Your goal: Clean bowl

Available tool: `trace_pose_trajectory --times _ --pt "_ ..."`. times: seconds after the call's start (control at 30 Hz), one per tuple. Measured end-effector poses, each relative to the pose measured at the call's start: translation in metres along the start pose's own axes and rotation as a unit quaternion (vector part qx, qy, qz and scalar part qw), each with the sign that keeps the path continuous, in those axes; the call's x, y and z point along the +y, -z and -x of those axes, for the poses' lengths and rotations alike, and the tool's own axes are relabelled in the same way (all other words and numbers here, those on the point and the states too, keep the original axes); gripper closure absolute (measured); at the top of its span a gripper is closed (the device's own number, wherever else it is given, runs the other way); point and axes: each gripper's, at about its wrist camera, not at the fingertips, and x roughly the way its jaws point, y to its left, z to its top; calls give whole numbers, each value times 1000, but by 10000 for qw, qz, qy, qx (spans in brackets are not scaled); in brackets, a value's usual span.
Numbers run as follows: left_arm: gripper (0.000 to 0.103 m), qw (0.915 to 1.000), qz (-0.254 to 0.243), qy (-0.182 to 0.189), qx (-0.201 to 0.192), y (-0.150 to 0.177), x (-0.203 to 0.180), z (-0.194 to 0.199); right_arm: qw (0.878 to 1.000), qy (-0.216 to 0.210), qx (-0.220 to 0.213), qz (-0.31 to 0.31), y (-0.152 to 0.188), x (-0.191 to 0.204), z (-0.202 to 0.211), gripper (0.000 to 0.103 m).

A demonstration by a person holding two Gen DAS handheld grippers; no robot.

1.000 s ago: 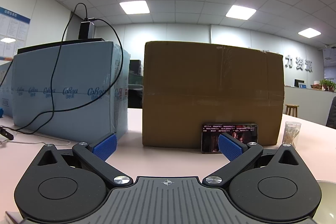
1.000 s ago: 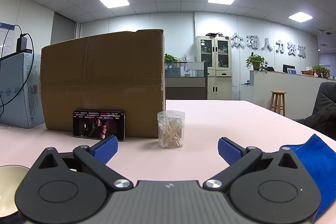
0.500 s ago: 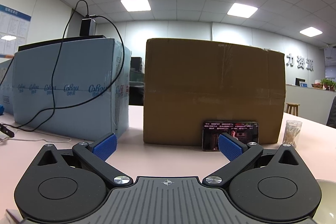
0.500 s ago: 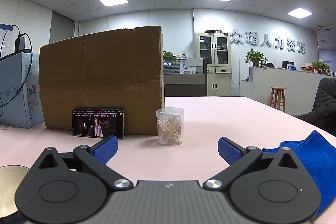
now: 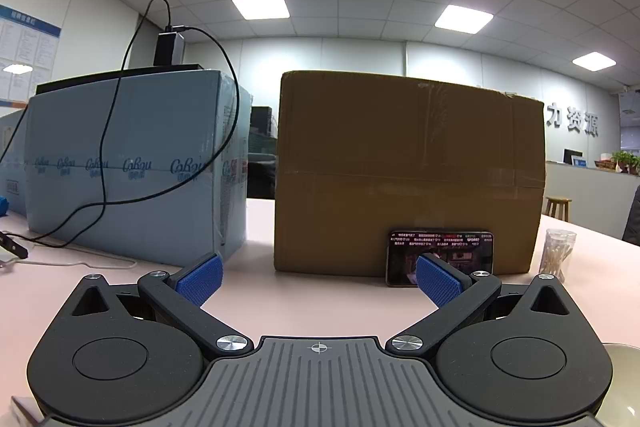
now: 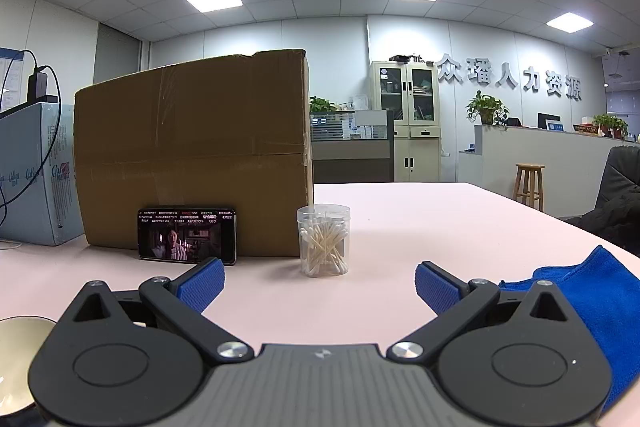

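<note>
Right now both my left gripper [image 5: 318,283] and right gripper [image 6: 318,287] gape empty; bowl [image 6: 16,351] sits low-left of the right one, cloth [image 6: 600,299] low-right: I'd grab cloth first, squarely.

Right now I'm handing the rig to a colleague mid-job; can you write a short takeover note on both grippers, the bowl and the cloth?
Left gripper: jaws open, empty, above the table.
Right gripper: jaws open, empty.
Bowl: only its rim shows, at the lower left of the right view, between the two grippers.
Cloth: blue, lying on the table by the right gripper, not held.
Done: nothing visible.
Left: pick up the cloth, steady the bowl, wipe it.
</note>
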Motion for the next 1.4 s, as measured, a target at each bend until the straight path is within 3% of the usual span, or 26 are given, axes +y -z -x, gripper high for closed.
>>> trace_pose_trajectory --times 1.4 --pt "0 10000 25 16 66 0 0 -1 10000 -6 2 7 1 -4 2 0"
